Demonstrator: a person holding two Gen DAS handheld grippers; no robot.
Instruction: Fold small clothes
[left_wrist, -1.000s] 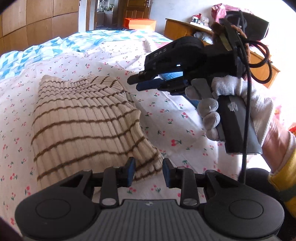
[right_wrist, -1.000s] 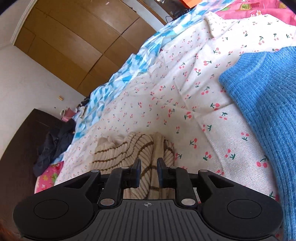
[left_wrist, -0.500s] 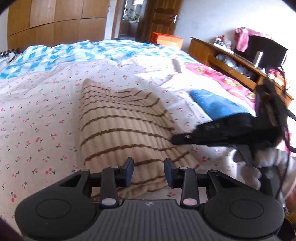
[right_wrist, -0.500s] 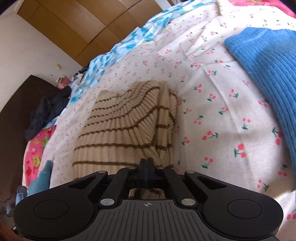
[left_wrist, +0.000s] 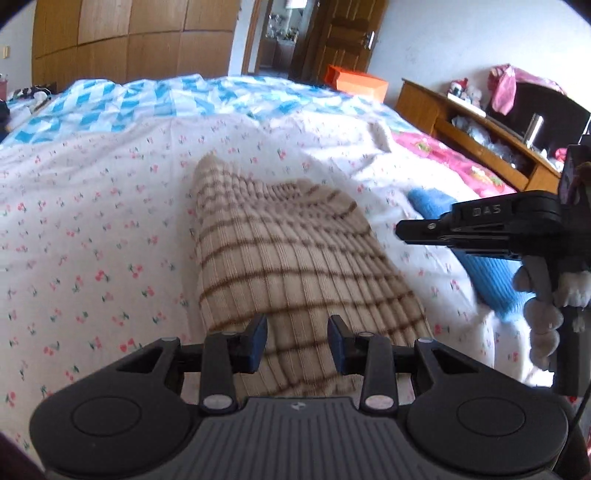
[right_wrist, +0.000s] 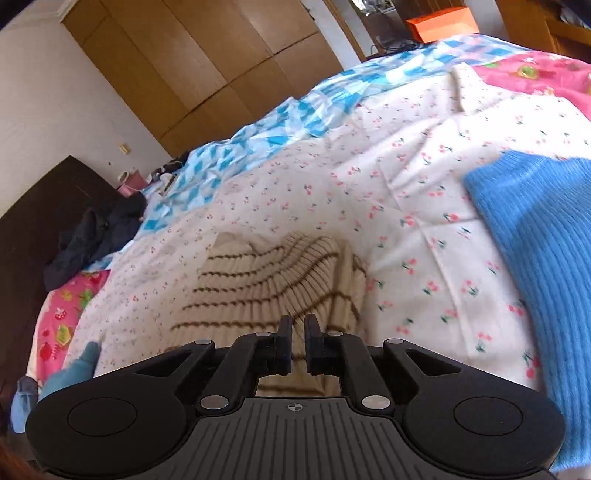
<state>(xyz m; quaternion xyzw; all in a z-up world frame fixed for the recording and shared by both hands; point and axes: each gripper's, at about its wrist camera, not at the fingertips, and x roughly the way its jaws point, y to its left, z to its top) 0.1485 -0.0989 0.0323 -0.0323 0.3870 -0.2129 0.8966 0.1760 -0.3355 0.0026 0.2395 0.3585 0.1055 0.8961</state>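
A beige ribbed knit garment with brown stripes (left_wrist: 288, 266) lies folded on the cherry-print bedsheet (left_wrist: 92, 236). My left gripper (left_wrist: 297, 341) is open, its jaws over the garment's near edge, holding nothing. My right gripper (right_wrist: 298, 341) hovers above the same garment (right_wrist: 266, 288) with its jaws slightly apart and nothing between them. It also shows from the side in the left wrist view (left_wrist: 402, 230), right of the garment.
A blue knit garment (right_wrist: 546, 258) lies on the sheet to the right; it also shows in the left wrist view (left_wrist: 476, 266). A blue-white quilt (left_wrist: 155, 103) covers the far bed. A wooden shelf (left_wrist: 472, 125) stands at the right. Dark clothes (right_wrist: 92, 240) lie at the left.
My right gripper was shut on the beige garment's edge half a second ago; now its jaws are apart and it has lifted off. My left gripper's view has shifted right.
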